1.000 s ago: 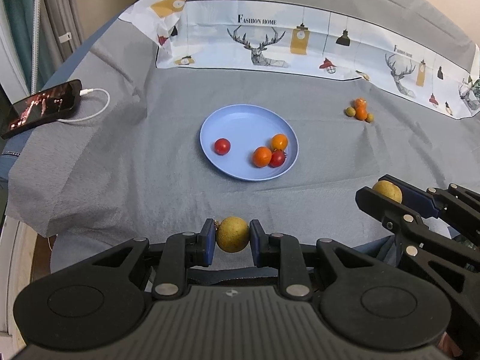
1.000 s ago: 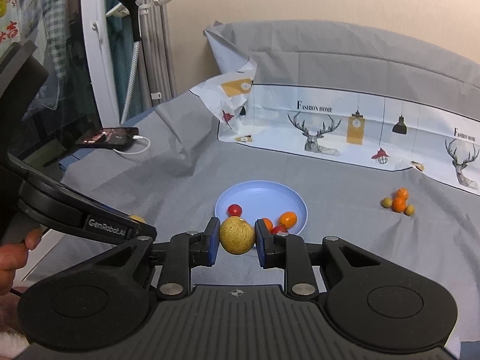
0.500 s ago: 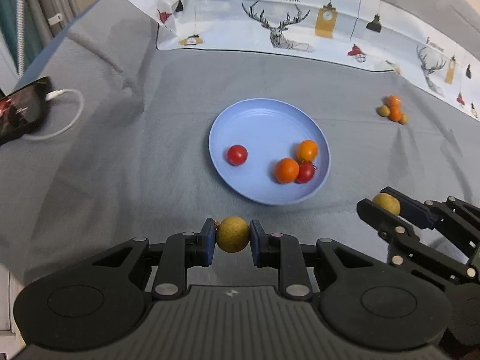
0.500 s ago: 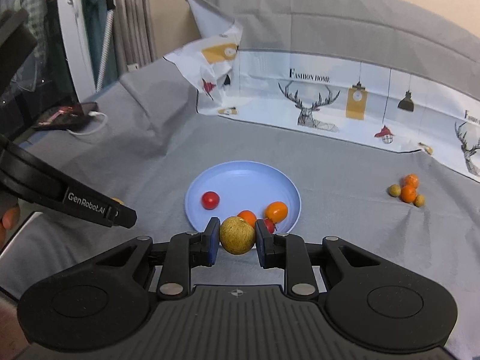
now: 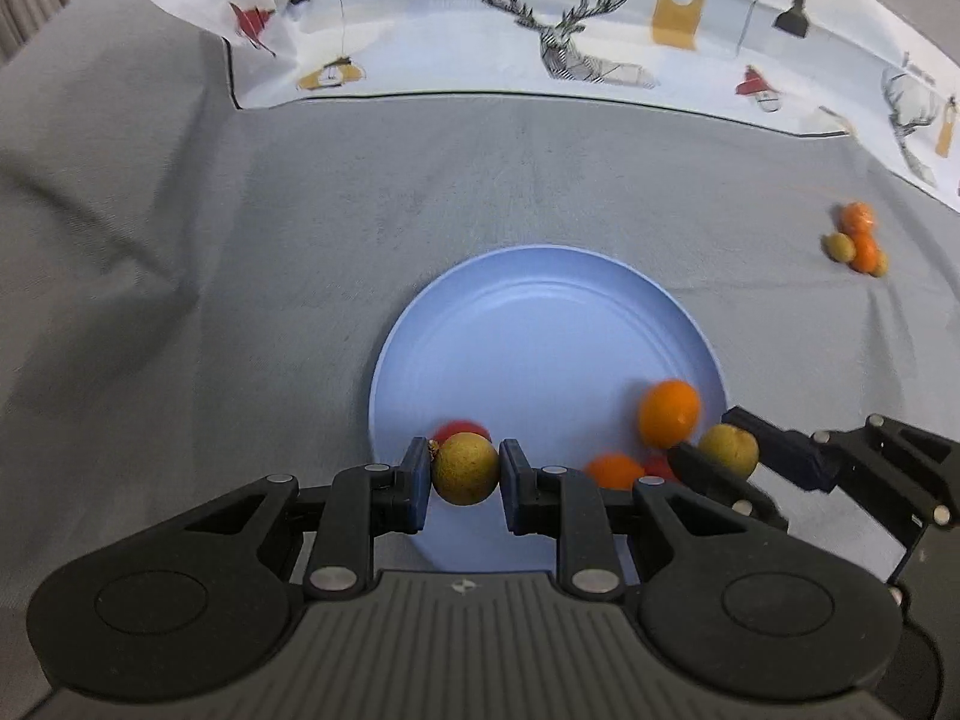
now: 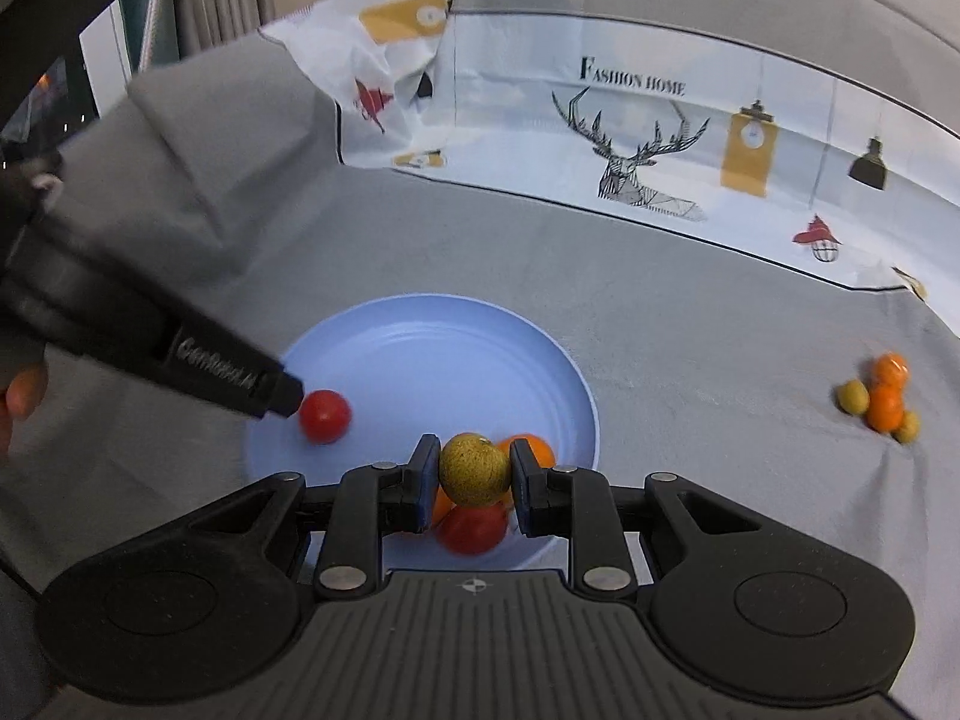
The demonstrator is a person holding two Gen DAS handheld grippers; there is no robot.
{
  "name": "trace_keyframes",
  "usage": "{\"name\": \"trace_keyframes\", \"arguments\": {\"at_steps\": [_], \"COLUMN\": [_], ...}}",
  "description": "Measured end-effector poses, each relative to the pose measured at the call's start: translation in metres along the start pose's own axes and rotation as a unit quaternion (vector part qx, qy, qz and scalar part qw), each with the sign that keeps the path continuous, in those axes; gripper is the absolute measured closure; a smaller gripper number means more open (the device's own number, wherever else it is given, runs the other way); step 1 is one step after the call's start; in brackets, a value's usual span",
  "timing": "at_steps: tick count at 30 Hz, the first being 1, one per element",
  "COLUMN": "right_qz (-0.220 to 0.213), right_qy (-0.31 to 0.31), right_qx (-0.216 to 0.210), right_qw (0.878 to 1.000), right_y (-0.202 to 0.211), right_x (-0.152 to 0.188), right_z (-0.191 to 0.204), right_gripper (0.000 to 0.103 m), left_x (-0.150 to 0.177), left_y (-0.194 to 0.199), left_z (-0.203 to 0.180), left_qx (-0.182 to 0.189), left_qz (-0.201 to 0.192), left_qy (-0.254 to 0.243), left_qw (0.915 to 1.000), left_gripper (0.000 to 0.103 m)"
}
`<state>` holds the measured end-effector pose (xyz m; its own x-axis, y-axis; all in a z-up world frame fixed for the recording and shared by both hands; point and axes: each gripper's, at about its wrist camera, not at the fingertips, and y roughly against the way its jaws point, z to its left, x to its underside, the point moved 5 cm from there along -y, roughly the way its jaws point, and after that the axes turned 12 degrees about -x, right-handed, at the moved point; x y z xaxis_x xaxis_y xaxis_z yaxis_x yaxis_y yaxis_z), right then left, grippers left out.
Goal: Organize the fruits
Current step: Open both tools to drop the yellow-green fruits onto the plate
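My left gripper (image 5: pixel 465 469) is shut on a small yellow-green fruit (image 5: pixel 465 467) above the near rim of the blue plate (image 5: pixel 540 324). My right gripper (image 6: pixel 474 470) is shut on a second yellow-green fruit (image 6: pixel 474 468) over the plate (image 6: pixel 432 348); in the left wrist view this gripper (image 5: pixel 729 450) comes in from the right at the plate's right edge. On the plate lie a red tomato (image 6: pixel 324 415), partly hidden behind the left fruit (image 5: pixel 459 427), an orange fruit (image 5: pixel 669 412), another orange one (image 5: pixel 613 471) and a red one (image 6: pixel 474 528).
A small cluster of orange and green fruits (image 6: pixel 879 399) lies on the grey cloth (image 5: pixel 240 300) to the right of the plate. A white printed sheet with deer (image 5: pixel 570 42) lines the back. A hand (image 6: pixel 24 396) holds the left gripper's body at the left edge.
Both grippers have moved forward and down, from short of the plate to over its near part, each still holding its fruit. The phone and cable have left the view.
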<state>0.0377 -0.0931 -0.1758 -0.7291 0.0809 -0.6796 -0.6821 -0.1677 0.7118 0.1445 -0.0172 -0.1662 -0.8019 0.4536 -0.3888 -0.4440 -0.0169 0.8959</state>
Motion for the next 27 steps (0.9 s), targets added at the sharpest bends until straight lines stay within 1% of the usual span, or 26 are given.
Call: {"name": "trace_keyframes", "arguments": {"at_steps": [3, 4, 5, 6, 7, 8, 9, 11, 13, 15, 18, 20, 21, 24, 25, 27], "right_qz": [0.008, 0.008, 0.010, 0.014, 0.015, 0.013, 0.012, 0.011, 0.020, 0.027, 0.029, 0.021, 0.015, -0.012, -0.021, -0.040], "right_qy": [0.010, 0.013, 0.016, 0.021, 0.024, 0.025, 0.024, 0.015, -0.002, -0.018, -0.038, -0.051, -0.059, -0.076, -0.077, -0.070], "right_qx": [0.001, -0.001, -0.005, -0.012, -0.013, -0.012, -0.010, -0.009, -0.008, -0.006, 0.001, 0.006, 0.009, 0.010, 0.010, 0.011], "right_qw": [1.000, 1.000, 1.000, 1.000, 1.000, 1.000, 1.000, 1.000, 1.000, 0.999, 0.999, 0.998, 0.998, 0.997, 0.997, 0.997], "right_y": [-0.021, -0.027, -0.032, -0.036, -0.038, -0.037, -0.034, -0.024, -0.010, 0.007, 0.039, 0.061, 0.072, 0.105, 0.115, 0.134], "right_x": [-0.001, -0.002, -0.003, -0.004, -0.006, -0.007, -0.008, -0.007, -0.001, 0.008, 0.021, 0.026, 0.027, 0.027, 0.026, 0.026], "right_z": [-0.005, -0.006, -0.007, -0.008, -0.008, -0.009, -0.010, -0.011, -0.011, -0.009, -0.001, 0.006, 0.010, 0.022, 0.025, 0.035], "right_gripper": [0.077, 0.077, 0.077, 0.075, 0.072, 0.059, 0.048, 0.043, 0.038, 0.029, 0.022, 0.018, 0.016, 0.015, 0.014, 0.012], "left_x": [-0.011, -0.014, -0.017, -0.020, -0.022, -0.022, -0.021, -0.017, -0.004, 0.013, 0.043, 0.059, 0.066, 0.087, 0.093, 0.103], "left_y": [-0.018, -0.021, -0.021, -0.020, -0.015, -0.009, 0.000, 0.011, 0.021, 0.032, 0.053, 0.065, 0.072, 0.092, 0.100, 0.115], "left_z": [-0.002, -0.002, -0.002, 0.000, 0.002, 0.005, 0.009, 0.011, 0.016, 0.023, 0.033, 0.040, 0.042, 0.048, 0.049, 0.050], "left_qx": [-0.001, 0.002, 0.006, 0.004, 0.003, 0.005, 0.010, 0.013, -0.002, -0.016, -0.041, -0.053, -0.052, -0.032, -0.032, -0.043], "left_qz": [0.003, 0.000, -0.007, -0.014, -0.026, -0.042, -0.059, -0.062, -0.054, -0.044, -0.025, -0.013, -0.006, 0.008, 0.006, -0.008], "left_qy": [-0.003, -0.005, -0.006, -0.004, 0.003, 0.010, 0.015, 0.004, 0.005, 0.008, 0.016, 0.024, 0.030, 0.045, 0.048, 0.046], "left_qw": [1.0000, 1.0000, 0.9999, 0.9999, 0.9996, 0.9991, 0.9981, 0.9980, 0.9985, 0.9989, 0.9987, 0.9982, 0.9982, 0.9984, 0.9983, 0.9980], "left_gripper": [0.076, 0.074, 0.056, 0.025, 0.011, 0.000, 0.000, 0.000, 0.000, 0.000, 0.000, 0.000, 0.000, 0.000, 0.000, 0.000]}}
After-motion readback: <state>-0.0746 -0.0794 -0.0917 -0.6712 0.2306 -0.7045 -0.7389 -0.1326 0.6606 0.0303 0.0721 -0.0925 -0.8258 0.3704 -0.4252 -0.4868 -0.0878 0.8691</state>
